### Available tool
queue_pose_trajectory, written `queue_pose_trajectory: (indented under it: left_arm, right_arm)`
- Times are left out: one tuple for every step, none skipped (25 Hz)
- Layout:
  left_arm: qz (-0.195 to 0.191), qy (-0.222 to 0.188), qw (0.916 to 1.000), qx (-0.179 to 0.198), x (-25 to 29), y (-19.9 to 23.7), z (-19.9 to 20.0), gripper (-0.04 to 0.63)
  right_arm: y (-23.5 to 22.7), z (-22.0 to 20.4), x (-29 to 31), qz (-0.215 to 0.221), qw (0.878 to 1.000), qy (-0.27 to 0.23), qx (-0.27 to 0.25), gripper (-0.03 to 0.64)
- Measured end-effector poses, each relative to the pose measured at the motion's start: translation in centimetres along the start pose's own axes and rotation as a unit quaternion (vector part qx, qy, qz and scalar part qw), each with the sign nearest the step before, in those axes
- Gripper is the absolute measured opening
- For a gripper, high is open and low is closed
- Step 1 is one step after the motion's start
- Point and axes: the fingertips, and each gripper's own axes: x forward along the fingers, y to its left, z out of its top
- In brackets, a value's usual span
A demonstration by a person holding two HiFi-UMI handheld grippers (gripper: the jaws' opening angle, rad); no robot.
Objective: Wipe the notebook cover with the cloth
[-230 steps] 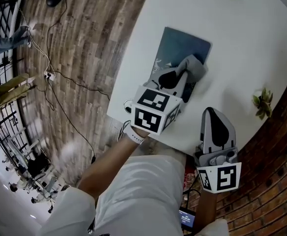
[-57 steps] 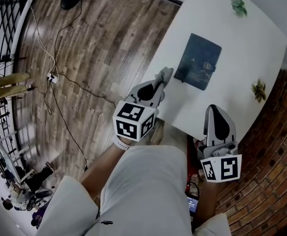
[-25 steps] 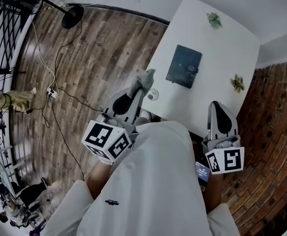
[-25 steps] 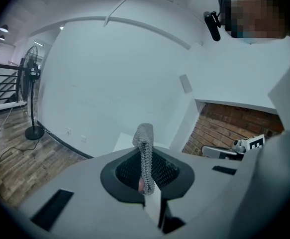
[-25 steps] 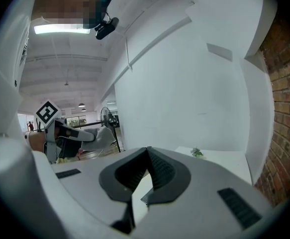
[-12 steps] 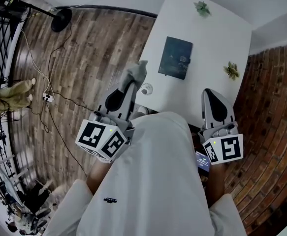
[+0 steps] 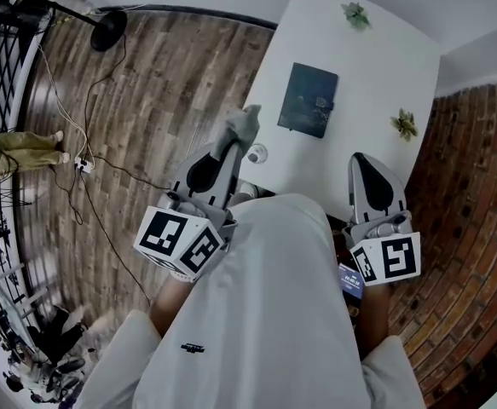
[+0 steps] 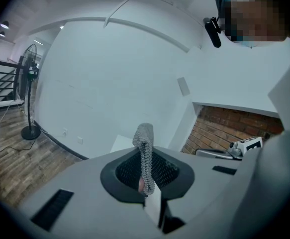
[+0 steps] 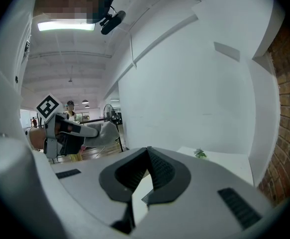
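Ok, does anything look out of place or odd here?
Nothing is spilled or damaged. The notebook lies closed on the table, but the cloth is pinched in the left tool out by the table's edge, well apart from it. The right tool is shut and empty, close to the person's body.

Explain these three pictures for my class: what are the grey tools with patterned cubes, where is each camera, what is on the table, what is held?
No robot: a person carries two grippers, each with two jaws. The head view looks down from the person's head; the other two cameras ride on the grippers, looking along their jaws. On the white table lie a dark notebook and two small plants. The left gripper pinches a grey cloth; the right gripper is shut, empty.
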Motion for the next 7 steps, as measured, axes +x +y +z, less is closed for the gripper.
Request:
queue_pose_trajectory:
  left_arm:
    - [-0.001, 0.0, 1.0, 0.0, -0.06, 0.08, 0.06, 0.029]
    - [-0.001, 0.0, 1.0, -0.001, -0.13, 0.16, 0.13, 0.029]
    - [-0.001, 0.0, 1.0, -0.001, -0.22, 0.25, 0.16, 0.029]
    - [-0.002, 0.0, 1.0, -0.001, -0.32, 0.35, 0.17, 0.029]
    - [-0.002, 0.001, 1.0, -0.001, -0.43, 0.43, 0.15, 0.029]
    - [-0.002, 0.001, 1.0, -0.001, -0.54, 0.51, 0.11, 0.029]
    - [-0.002, 0.002, 1.0, -0.001, -0.64, 0.58, 0.07, 0.029]
  right_arm:
    - [0.1, 0.09, 0.02, -0.001, 1.0, 0.0, 0.0, 0.002]
    - [0.22, 0.17, 0.04, -0.002, 1.0, 0.0, 0.001, 0.002]
    - [0.36, 0.22, 0.08, -0.003, 1.0, 0.0, 0.001, 0.002]
    - [0.52, 0.24, 0.12, -0.003, 1.0, 0.0, 0.002, 0.002]
    - [0.7, 0.21, 0.14, -0.004, 1.0, 0.0, 0.002, 0.002]
    - [0.87, 0.17, 0.16, -0.004, 1.0, 0.0, 0.003, 0.002]
    - [1.05, 0.13, 0.17, -0.004, 1.0, 0.0, 0.003, 0.002]
